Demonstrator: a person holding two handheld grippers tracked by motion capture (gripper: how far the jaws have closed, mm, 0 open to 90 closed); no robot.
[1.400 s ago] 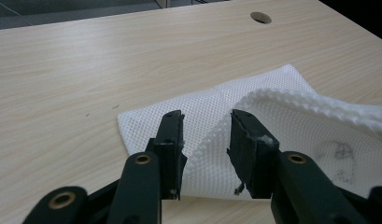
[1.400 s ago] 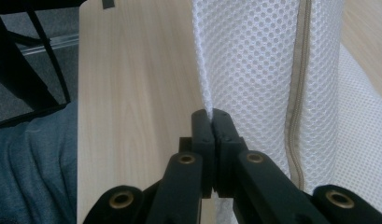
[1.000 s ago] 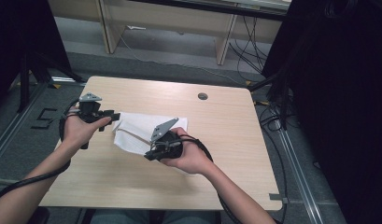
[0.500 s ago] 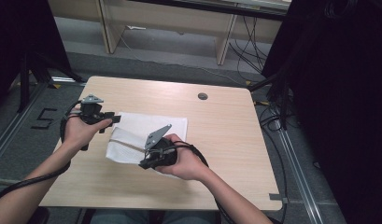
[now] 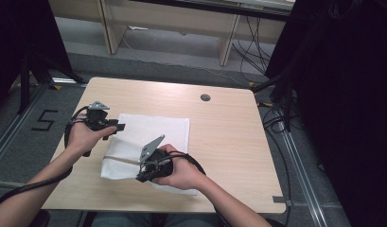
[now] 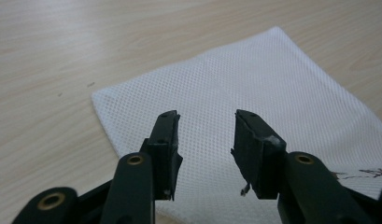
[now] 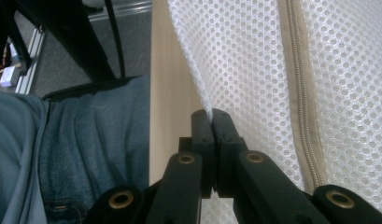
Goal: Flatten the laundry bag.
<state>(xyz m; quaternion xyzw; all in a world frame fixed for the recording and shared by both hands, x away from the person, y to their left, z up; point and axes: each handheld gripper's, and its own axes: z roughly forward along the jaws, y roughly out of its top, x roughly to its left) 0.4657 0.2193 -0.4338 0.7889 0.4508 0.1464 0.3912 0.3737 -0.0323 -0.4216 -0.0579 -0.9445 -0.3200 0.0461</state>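
Pinching the white mesh bag (image 7: pixel 235 56) near its edge, your right gripper (image 7: pixel 211 122) is clamping the fabric between closed jaws, beside the beige zipper (image 7: pixel 298 93). Your left gripper (image 6: pixel 205 140) is hovering with jaws parted and nothing between them, above the bag's far left part. Lying flat on the wooden table (image 5: pixel 229 137), the bag is showing no discernible contents; it is partly folded at your near side.

I'm seeing the white mesh laundry bag with a beige zipper (image 7: pixel 291 84) running off the right gripper view's top and right edges beyond my right gripper (image 7: pixel 211 116); my hand is hiding its near corner from above.
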